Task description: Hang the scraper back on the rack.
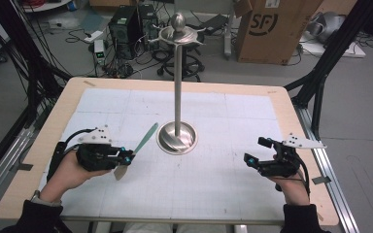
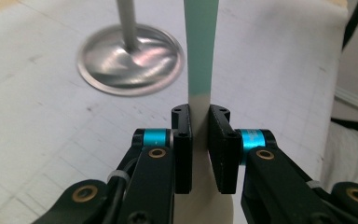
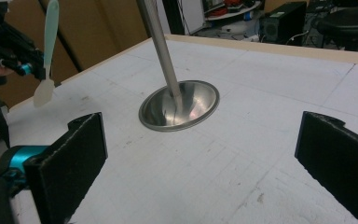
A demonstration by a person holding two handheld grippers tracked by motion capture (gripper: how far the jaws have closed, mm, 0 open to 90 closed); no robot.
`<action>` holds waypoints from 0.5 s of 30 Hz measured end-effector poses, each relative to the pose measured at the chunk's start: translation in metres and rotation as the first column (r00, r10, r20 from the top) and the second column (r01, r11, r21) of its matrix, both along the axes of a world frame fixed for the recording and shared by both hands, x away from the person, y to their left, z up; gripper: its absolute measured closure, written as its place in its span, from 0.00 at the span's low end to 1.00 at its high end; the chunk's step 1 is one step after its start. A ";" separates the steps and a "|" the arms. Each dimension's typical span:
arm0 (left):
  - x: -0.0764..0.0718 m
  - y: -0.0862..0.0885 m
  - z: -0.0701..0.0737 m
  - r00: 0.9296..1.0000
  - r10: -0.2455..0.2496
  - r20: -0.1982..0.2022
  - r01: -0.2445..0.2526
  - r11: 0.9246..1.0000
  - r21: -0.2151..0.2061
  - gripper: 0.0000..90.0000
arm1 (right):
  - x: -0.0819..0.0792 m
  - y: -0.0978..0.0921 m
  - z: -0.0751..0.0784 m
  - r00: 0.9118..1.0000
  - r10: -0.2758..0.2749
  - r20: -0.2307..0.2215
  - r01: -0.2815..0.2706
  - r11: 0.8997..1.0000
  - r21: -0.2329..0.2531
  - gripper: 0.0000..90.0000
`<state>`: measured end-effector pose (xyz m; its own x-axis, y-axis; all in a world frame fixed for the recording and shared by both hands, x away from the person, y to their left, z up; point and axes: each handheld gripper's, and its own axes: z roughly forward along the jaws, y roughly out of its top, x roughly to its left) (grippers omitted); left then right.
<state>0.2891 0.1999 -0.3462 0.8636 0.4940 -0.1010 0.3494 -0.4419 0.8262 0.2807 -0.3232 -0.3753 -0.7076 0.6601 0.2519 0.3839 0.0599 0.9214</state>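
A spatula (image 1: 147,137) with a teal handle and a cream blade is held off the table, left of centre. My left gripper (image 1: 126,156) is shut on it near the blade, and the handle points up and away towards the stand. In the left gripper view the black jaws of my left gripper (image 2: 200,116) pinch the cream neck of the spatula (image 2: 201,46). My right gripper (image 1: 256,151) hovers at the right, open with nothing between its jaws. The right gripper view, past my wide-open right gripper (image 3: 200,126), shows the spatula (image 3: 50,28) at the far left.
A tall metal stand rises from a round dished base (image 1: 177,138) at the table's middle, with a pole (image 1: 178,87) and a hooked top (image 1: 178,31). The base also appears as a steel dish (image 2: 130,60) (image 3: 179,105). A white gridded mat (image 1: 223,184) covers the wooden table.
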 end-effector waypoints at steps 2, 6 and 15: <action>0.005 0.003 0.003 1.000 0.004 0.004 -0.003 0.999 -0.042 0.89 | 0.000 0.000 0.000 1.000 0.001 -0.002 -0.001 1.000 0.001 0.01; 0.016 0.007 0.013 1.000 -0.025 0.006 0.026 0.991 -0.129 0.89 | 0.001 0.000 0.000 1.000 0.001 0.003 -0.001 1.000 0.001 0.01; 0.037 0.007 0.045 0.998 -0.020 0.052 0.029 0.983 -0.179 0.89 | 0.001 -0.002 0.000 1.000 0.000 0.002 0.000 1.000 0.006 0.01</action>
<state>0.3256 0.2074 -0.3010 0.8812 0.4506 -0.1429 0.2970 -0.2924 0.9090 0.2819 -0.3250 -0.3753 -0.7082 0.6585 0.2546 0.3820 0.0542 0.9226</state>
